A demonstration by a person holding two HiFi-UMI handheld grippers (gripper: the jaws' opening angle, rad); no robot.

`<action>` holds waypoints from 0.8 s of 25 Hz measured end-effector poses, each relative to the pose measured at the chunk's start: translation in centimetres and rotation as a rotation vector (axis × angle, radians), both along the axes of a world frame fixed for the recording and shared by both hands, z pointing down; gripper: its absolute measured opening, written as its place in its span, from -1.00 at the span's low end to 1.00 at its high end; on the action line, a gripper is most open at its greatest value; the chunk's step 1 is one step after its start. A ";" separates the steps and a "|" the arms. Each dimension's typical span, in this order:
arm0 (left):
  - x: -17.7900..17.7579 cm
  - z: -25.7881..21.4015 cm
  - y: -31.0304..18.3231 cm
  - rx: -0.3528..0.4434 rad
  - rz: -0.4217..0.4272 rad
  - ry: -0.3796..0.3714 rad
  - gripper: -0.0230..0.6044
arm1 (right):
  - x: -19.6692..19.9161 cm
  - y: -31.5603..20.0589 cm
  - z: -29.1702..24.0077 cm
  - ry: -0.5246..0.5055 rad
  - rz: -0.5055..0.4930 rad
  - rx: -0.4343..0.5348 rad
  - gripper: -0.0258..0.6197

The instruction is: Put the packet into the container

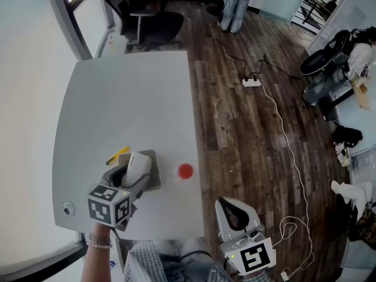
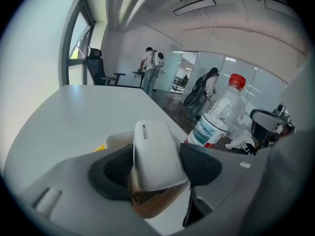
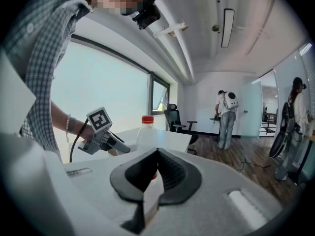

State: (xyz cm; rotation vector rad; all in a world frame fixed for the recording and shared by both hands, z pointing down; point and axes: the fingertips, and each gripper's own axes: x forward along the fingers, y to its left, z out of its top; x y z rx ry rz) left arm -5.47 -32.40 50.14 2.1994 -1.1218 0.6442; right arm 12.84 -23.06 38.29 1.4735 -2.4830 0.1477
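left tongs (image 1: 138,171): spread pretty wide, the packet is flanked by the pads, not really squeezed
packet (image 2: 155,154): white, stood on end between those tongs, lower end sunk into the container
container (image 1: 157,175): small tan tub, set near the desk's (image 1: 123,98) front edge
bottle (image 1: 185,171): clear, red cap, parked just right of the container
right tongs (image 3: 156,154): closed up, nothing gripped, held off the desk's right side
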 end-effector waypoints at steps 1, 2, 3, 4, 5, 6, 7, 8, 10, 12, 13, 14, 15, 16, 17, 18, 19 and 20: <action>0.0 -0.1 0.0 0.001 -0.007 0.008 0.08 | 0.0 0.1 0.0 -0.001 -0.001 0.002 -0.93; -0.1 -0.1 0.0 0.001 -0.014 0.015 0.13 | -0.1 0.1 0.0 0.000 -0.002 0.002 -0.93; -0.3 -0.1 0.1 0.001 -0.019 0.019 0.15 | -0.2 0.3 0.0 0.000 -0.004 0.000 -0.93; -0.4 -0.1 0.3 0.002 -0.021 0.021 0.16 | -0.3 0.4 0.0 0.000 -0.004 0.000 -0.93; -0.4 -0.2 0.4 0.006 -0.021 0.022 0.18 | -0.3 0.4 0.0 -0.001 -0.004 0.002 -0.93; -0.5 -0.3 0.5 0.010 -0.019 0.024 0.18 | -0.4 0.5 0.0 -0.001 -0.004 0.005 -0.93; -0.5 -0.5 0.6 0.015 -0.020 0.027 0.18 | -0.5 0.5 -0.1 -0.002 -0.005 0.010 -0.93; -0.7 -0.7 0.6 0.021 -0.022 0.031 0.17 | -0.6 0.5 -0.2 -0.003 -0.006 0.014 -0.93; -1.1 -1.4 0.7 0.036 -0.035 0.045 0.15 | -1.1 0.4 -0.4 -0.001 -0.012 0.022 -0.93; -1.5 -2.3 0.8 0.055 -0.052 0.065 0.09 | -1.4 0.2 -0.7 0.001 -0.018 0.028 -0.93; -1.6 -2.8 0.9 0.067 -0.061 0.072 0.08 | -1.5 0.2 -0.8 0.003 -0.022 0.032 -0.93; -1.8 -3.4 1.0 0.079 -0.070 0.077 0.06 | -1.6 0.2 -1.0 0.003 -0.025 0.036 -0.93; -2.0 -3.9 1.2 0.093 -0.080 0.079 0.04 | -1.7 0.2 -1.2 0.003 -0.030 0.042 -0.93; -2.3 -4.5 1.3 0.108 -0.089 0.082 0.02 | -2.0 0.2 -1.4 0.003 -0.038 0.050 -0.93; -2.5 -5.2 1.4 0.125 -0.098 0.087 -0.02 | -2.3 0.1 -1.6 0.003 -0.046 0.058 -0.93; -2.7 -5.8 1.5 0.143 -0.106 0.094 -0.06 | -2.6 0.1 -1.8 0.002 -0.054 0.066 -0.93; -2.9 -6.5 1.6 0.161 -0.114 0.101 -0.08 | -2.9 0.1 -2.0 0.002 -0.062 0.073 -0.93; -3.1 -7.2 1.8 0.180 -0.121 0.108 -0.12 | -3.2 0.1 -2.2 0.003 -0.070 0.079 -0.93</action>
